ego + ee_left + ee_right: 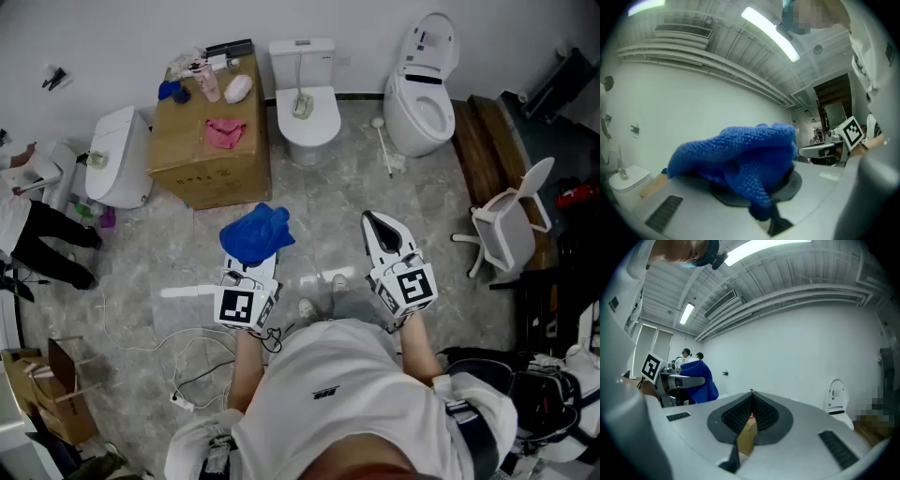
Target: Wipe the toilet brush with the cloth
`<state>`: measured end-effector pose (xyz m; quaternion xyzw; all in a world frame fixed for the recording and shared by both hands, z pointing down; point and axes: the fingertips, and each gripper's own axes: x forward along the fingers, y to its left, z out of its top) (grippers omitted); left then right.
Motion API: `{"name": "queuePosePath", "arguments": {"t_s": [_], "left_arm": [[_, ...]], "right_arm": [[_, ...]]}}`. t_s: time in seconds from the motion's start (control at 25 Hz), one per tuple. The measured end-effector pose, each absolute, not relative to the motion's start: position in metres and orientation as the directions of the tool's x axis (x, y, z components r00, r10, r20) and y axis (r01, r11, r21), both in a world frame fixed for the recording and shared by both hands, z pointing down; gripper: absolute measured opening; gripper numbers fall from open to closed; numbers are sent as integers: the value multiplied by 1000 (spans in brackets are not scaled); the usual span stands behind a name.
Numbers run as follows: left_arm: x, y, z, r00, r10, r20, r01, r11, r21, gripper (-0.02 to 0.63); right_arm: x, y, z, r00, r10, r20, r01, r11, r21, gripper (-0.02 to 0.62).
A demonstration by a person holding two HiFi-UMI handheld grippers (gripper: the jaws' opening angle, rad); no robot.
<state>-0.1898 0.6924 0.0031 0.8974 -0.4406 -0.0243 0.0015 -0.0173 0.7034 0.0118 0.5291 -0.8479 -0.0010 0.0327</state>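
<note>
Lying on the floor almost straight ahead of the right gripper (377,223), well apart from its jaws, is what I take to be the toilet brush (384,147): a thin white stick between two toilets (305,112), its long axis running away from the jaws with a rounded end farthest off. The right gripper is clearly the nearer; its jaws are clenched together on nothing I can name (a brown sliver shows at their seam, too small to identify). The left gripper (251,270) is clamped on the blue cloth (255,232), which bunches over its jaws and hides their tips, and the brush lies ahead and well off to the right of them. Neither gripper view shows the brush, and from the head view I cannot tell which end carries the bristles.
</note>
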Motion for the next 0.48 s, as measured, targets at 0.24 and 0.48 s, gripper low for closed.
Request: {"name": "queuePosePath", "arguments": {"t_s": [0.24, 0.48], "left_arm": [[-192, 692, 9, 619, -784, -35, -784, -620, 28, 66], [-188, 667, 15, 613, -790, -33, -789, -613, 26, 66]], "right_arm": [[-21, 705, 11, -413, -910, 41, -909, 414, 54, -5], [-19, 685, 20, -383, -922, 60, -920, 386, 68, -5]]}}
